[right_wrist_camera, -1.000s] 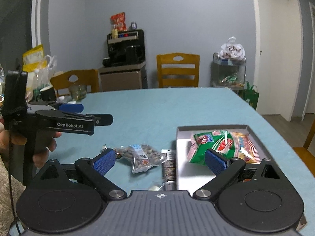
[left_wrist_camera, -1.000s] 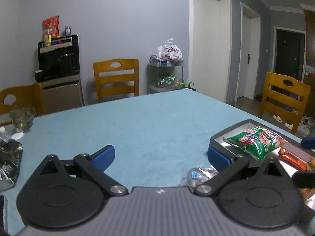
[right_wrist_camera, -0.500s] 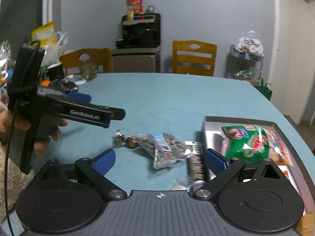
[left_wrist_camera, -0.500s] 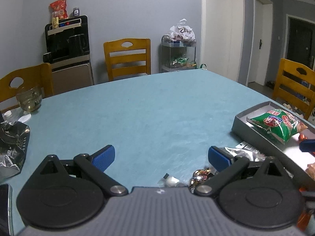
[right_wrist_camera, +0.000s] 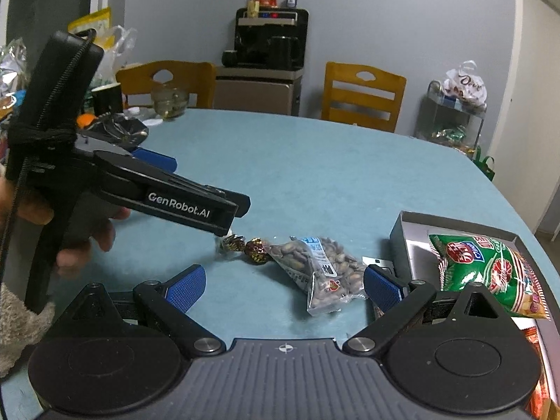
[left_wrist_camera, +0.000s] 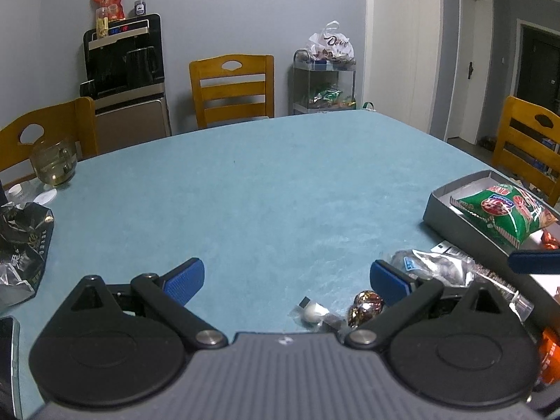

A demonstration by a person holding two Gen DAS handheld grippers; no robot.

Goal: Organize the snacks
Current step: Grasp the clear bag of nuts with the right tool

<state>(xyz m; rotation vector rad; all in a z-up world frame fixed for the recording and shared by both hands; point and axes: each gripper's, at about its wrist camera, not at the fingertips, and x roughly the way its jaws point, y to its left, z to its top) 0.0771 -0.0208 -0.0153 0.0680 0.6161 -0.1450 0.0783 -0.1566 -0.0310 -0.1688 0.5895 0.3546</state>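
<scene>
The clear nut packet (right_wrist_camera: pixel 320 273) lies flat on the blue desk (right_wrist_camera: pixel 315 175), just beside the grey box (right_wrist_camera: pixel 397 236) that already holds the green snack bag (right_wrist_camera: pixel 490 273); we judge it light, soft and crinkly, its film probably slippery, so the flat sealed edge looks the safest place to pinch rather than the lumpy middle. At its nine o'clock sit two foil-wrapped candies (right_wrist_camera: pixel 245 245), small and rounded, likely to roll or squirt out unless taken across the twisted wrapper ends. From our right tongs (right_wrist_camera: pixel 283 285), spread wide and empty, the packet sits at about one o'clock, partly between the blue pads (right_wrist_camera: pixel 185 285), and the candies at eleven o'clock. Our left tongs (left_wrist_camera: pixel 285 280), also wide apart and holding nothing, hover above the desk with the candies (left_wrist_camera: pixel 365 306) at their four o'clock, close to the right-hand pad, and the packet (left_wrist_camera: pixel 437 267) at three o'clock beyond it. In the right wrist view the left tool's tip hangs just over the candies.
</scene>
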